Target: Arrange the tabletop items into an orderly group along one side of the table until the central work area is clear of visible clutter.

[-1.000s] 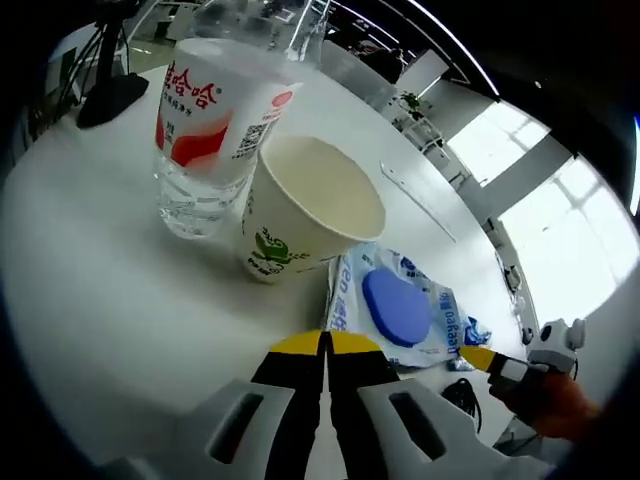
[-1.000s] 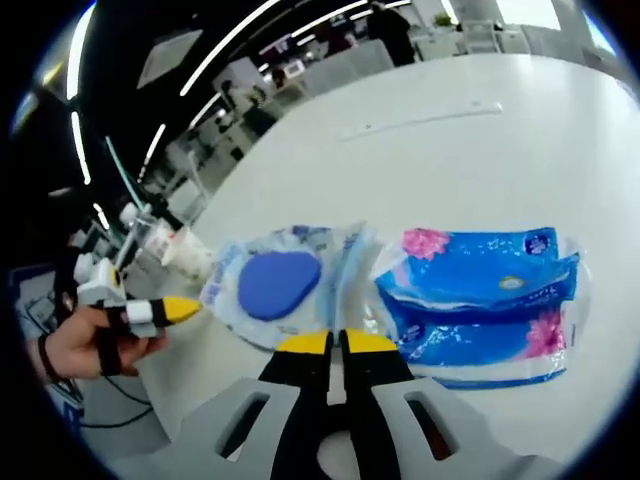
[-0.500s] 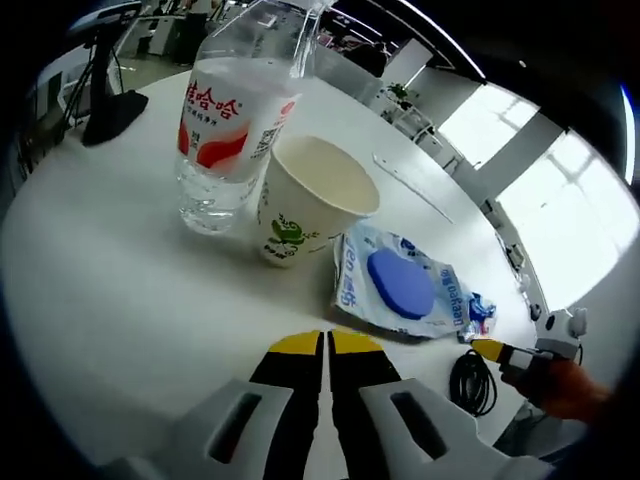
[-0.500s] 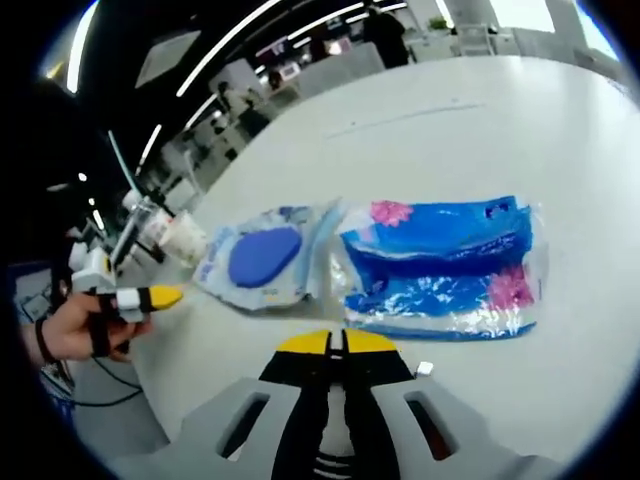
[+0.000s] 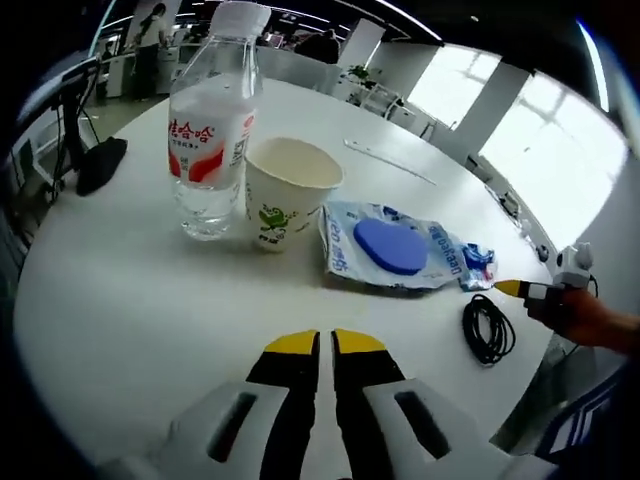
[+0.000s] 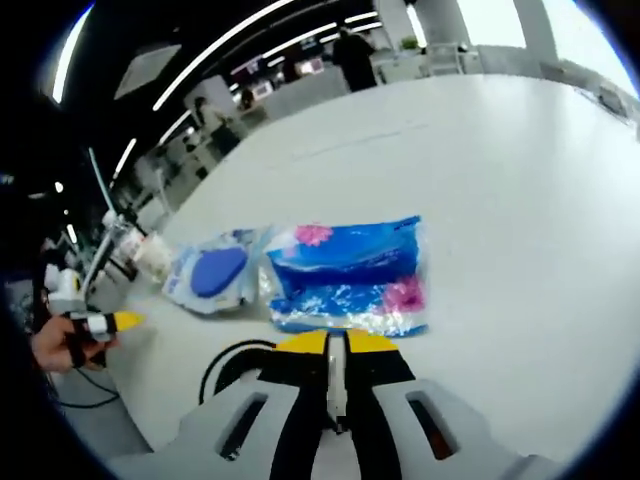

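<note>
Fingers on left gripper near-closed, empty; same on right gripper. Bottle, cup, wipes pack, cable lined up on tabletop.

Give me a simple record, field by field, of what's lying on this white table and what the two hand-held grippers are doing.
setting: white table in an open office
bottle: clear water bottle, upright, white cap on
cup: paper cup, upright, beside the bottle
wipes: wet-wipe pack with a blue lid
tissues: blue tissue pack beside the wipes
cable: black coiled cable near the table edge
left gripper: shut, empty
right gripper: shut, empty
</note>
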Tool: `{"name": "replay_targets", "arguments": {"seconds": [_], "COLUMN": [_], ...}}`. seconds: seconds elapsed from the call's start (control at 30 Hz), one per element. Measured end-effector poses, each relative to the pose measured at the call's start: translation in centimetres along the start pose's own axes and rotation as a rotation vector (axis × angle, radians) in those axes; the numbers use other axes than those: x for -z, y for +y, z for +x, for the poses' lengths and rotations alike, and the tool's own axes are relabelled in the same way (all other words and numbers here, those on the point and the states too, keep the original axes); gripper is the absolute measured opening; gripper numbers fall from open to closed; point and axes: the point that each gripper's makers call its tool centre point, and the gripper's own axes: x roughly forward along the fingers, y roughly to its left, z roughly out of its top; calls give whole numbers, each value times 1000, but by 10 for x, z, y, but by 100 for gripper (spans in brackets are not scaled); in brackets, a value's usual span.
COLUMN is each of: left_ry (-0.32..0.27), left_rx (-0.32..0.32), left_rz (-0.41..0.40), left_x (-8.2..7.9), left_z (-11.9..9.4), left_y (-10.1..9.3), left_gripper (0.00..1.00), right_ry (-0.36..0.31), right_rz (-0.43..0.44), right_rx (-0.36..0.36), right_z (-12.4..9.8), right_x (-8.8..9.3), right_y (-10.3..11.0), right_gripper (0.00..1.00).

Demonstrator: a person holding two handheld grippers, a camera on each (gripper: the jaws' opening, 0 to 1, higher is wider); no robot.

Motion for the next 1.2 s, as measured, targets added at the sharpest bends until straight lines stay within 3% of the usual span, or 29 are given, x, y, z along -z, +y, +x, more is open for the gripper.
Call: {"name": "replay_targets", "arguments": {"seconds": [0.2,0.47,0.93,1.2], "left_ry": [17,37,88,100], "left_rx": [29,77,183,233], "left_rz": [69,86,149,148], "left_x": [13,29,49,45], "left_z": [-13,-17,-8,6], "left_y": [-11,-34,-84,-116], "left_gripper": [6,10,13,13], "right_ry": [-20,-21,-14,-22], "right_rz": [23,16,36,35], "right_rx": [80,117,119,110], "right_z": [-2,10,33,37], "right_x": [-9,-24,-40,-47], "right_y": [-26,-40,-49,-49], "right_gripper": [10,17,3,2]}}
